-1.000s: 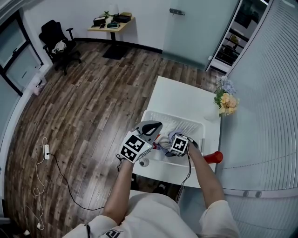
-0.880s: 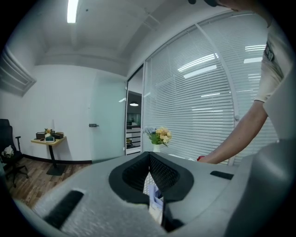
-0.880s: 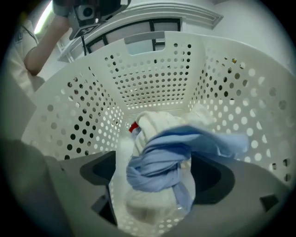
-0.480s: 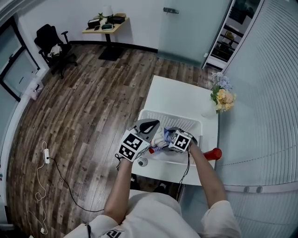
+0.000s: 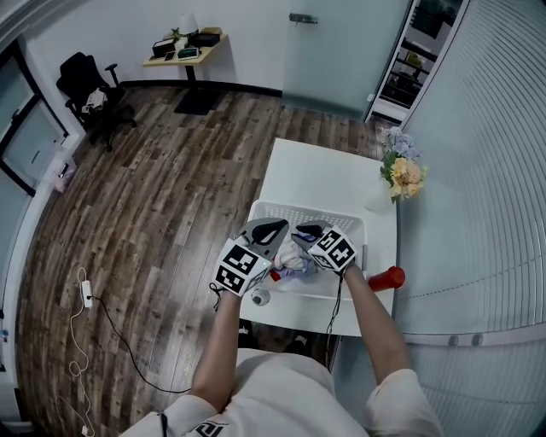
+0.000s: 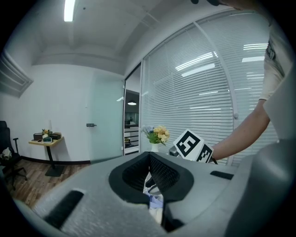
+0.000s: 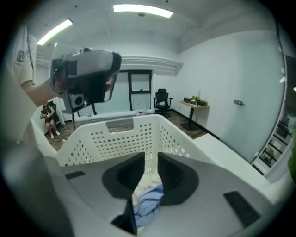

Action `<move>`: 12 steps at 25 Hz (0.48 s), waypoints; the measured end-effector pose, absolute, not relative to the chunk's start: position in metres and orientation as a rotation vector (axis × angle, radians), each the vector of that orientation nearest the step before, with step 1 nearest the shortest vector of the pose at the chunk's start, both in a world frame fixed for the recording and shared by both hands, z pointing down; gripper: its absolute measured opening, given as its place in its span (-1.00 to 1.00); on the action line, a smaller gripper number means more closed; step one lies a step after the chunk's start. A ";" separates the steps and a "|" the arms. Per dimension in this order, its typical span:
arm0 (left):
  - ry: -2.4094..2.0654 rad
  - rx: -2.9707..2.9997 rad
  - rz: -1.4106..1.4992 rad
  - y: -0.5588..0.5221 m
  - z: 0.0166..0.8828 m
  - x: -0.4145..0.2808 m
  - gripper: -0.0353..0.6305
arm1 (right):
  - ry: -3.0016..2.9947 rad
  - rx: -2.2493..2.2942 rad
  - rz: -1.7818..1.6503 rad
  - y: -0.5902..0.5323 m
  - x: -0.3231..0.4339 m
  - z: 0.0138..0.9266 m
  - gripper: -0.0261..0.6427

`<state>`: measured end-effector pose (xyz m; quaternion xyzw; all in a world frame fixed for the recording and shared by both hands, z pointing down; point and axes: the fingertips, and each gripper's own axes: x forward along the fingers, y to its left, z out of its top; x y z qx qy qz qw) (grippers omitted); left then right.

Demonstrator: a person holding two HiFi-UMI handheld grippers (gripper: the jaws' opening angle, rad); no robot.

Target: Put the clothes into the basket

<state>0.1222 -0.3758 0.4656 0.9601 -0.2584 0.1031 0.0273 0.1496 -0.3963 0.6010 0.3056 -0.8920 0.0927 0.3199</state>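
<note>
We see bright, even light from ceiling strips (image 7: 142,10), with glare streaks on the blinds (image 6: 203,92). Both gripper views bend strongly and go black at their corners.

- basket (image 5: 307,215): white, dotted with little holes
- clothes (image 7: 147,201): pale blue plus cream
- table (image 5: 324,175): plain white
- floor (image 5: 153,171): dark brown wood planks
- flowers (image 5: 403,173): peach and lilac
- cylinder (image 5: 386,278), lower right: red

Head view: high above the basket (image 5: 316,220), looking steeply down. Left gripper view: low at the basket's left, facing right toward the blinds (image 6: 208,92). Right gripper view: close at the basket's right, facing left across it. All three share the clothes (image 5: 294,256) at the basket's near side.
</note>
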 end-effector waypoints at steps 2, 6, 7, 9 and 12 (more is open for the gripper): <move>-0.797 2.963 0.317 -0.377 0.466 0.123 -0.86 | -2.371 0.883 0.221 -0.405 0.151 0.584 -0.77; -0.790 2.963 0.318 -0.379 0.464 0.128 -0.86 | -2.456 1.038 0.194 -0.420 0.153 0.535 -0.84; -0.791 2.966 0.312 -0.379 0.462 0.130 -0.86 | -2.487 1.073 0.190 -0.421 0.154 0.522 -0.84; -0.795 2.977 0.291 -0.380 0.457 0.136 -0.86 | -2.553 1.144 0.199 -0.419 0.160 0.497 -0.85; -0.770 2.998 0.274 -0.378 0.448 0.145 -0.86 | -2.617 1.262 0.204 -0.406 0.172 0.469 -0.85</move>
